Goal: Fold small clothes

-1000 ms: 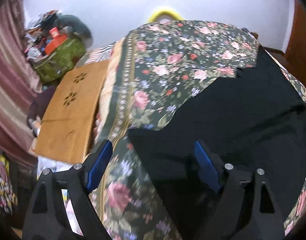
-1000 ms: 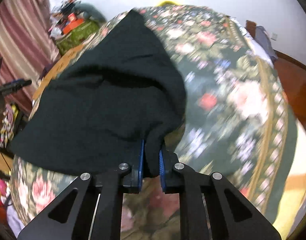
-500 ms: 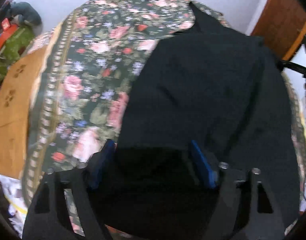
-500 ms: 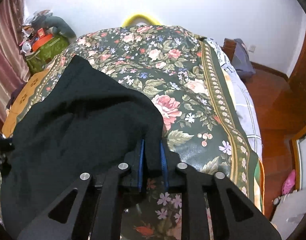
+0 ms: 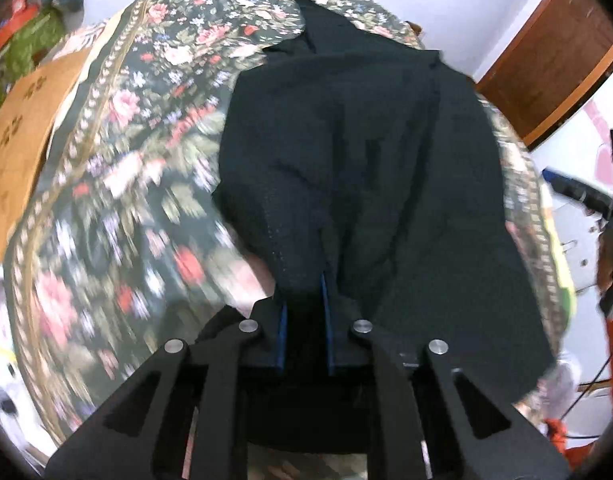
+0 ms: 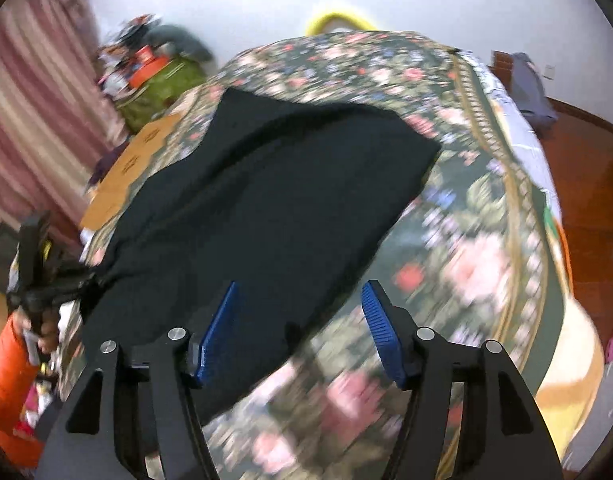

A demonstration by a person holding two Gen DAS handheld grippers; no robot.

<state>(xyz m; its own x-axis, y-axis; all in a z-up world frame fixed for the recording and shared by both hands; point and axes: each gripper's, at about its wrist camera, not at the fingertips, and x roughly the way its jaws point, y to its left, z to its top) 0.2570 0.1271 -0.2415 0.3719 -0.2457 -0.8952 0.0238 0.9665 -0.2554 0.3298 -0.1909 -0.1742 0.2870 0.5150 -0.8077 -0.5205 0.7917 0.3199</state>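
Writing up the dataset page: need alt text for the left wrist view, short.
The left gripper, seen from just behind its two black fingers, is closing on a bunched edge of a black garment spread on a bed with a dark floral bedspread. A white wall and brown wooden door lie beyond.

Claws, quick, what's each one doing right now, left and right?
Left claw: closing on a fold of the black garment.
Right claw: opening, pads clear of the garment, holding nothing.
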